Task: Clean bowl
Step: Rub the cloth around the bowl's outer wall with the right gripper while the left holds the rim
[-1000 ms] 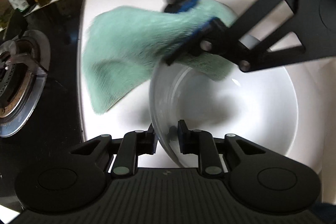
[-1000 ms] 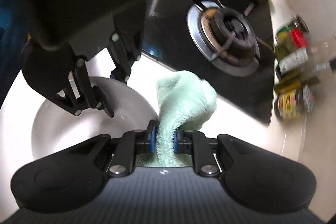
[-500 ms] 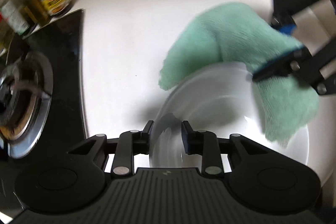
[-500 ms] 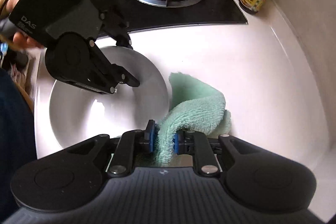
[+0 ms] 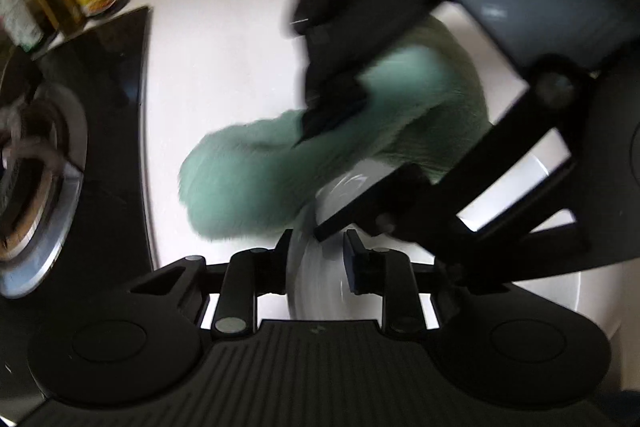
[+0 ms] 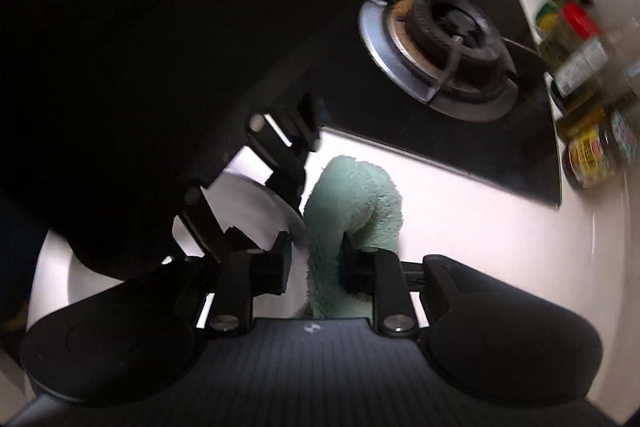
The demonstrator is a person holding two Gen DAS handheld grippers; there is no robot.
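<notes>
White tabletop [image 5: 224, 75], black hob [image 6: 460, 147] alongside — the bowl [image 5: 316, 279] sits on the tabletop, rim between the left tongs [image 5: 318, 259], which have just been spreading; pad contact is too blurred to tell. Right tongs [image 6: 314, 261] have been opening too — the green cloth [image 6: 352, 203] hangs between them against one pad.

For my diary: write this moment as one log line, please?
left gripper: just opening, white ceramic bowl rim between | right gripper: just opening, green terry cloth between
</notes>
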